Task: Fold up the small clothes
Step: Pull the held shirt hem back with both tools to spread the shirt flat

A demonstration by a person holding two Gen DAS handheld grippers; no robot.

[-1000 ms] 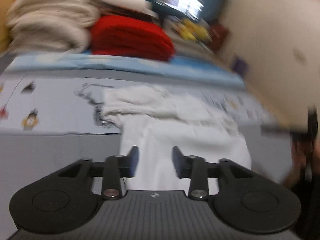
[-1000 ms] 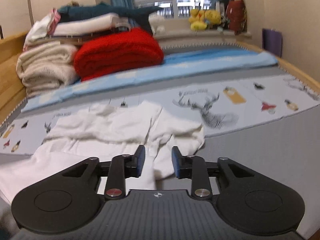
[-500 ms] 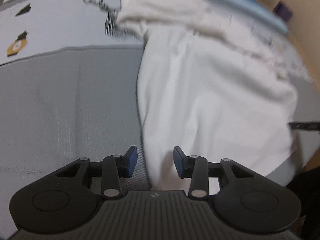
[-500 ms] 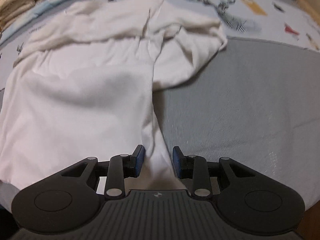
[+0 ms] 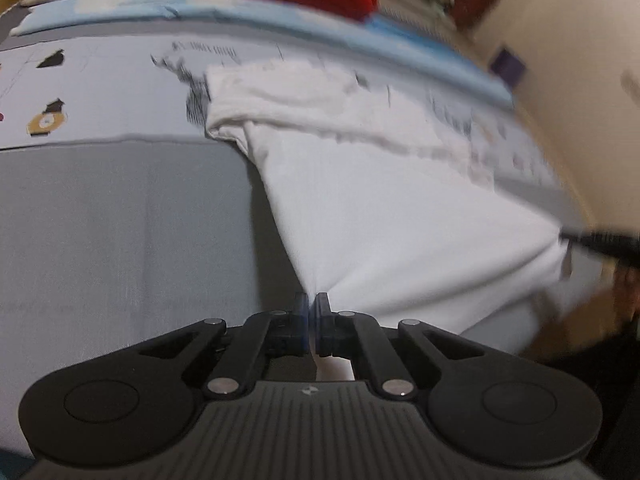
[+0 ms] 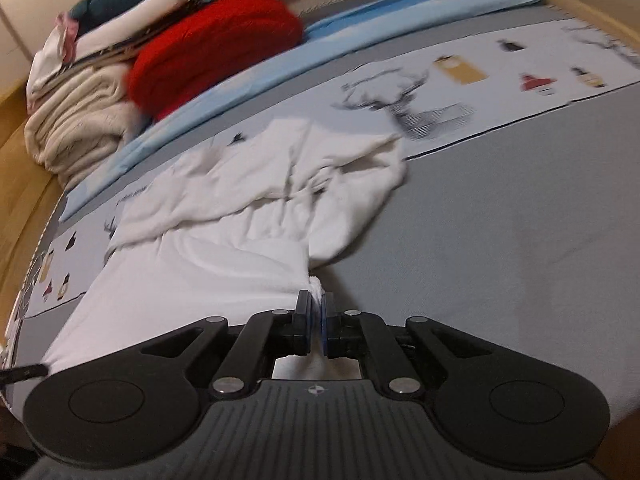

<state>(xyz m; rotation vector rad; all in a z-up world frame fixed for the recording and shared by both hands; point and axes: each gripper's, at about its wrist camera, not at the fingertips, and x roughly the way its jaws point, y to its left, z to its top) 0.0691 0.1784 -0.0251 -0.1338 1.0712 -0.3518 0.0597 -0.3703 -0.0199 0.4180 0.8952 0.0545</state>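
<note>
Now left gripper (image 5: 311,304) and right gripper (image 6: 316,304) are each pinching a near corner of the white garment (image 5: 384,216) on the grey bed (image 5: 120,232), jaws having just closed.

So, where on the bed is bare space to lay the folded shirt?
Bare grey sheet lies right of the white shirt, below the printed strip, and also left of the shirt. Crowded: the far edge, with red blanket and folded stacks.
</note>
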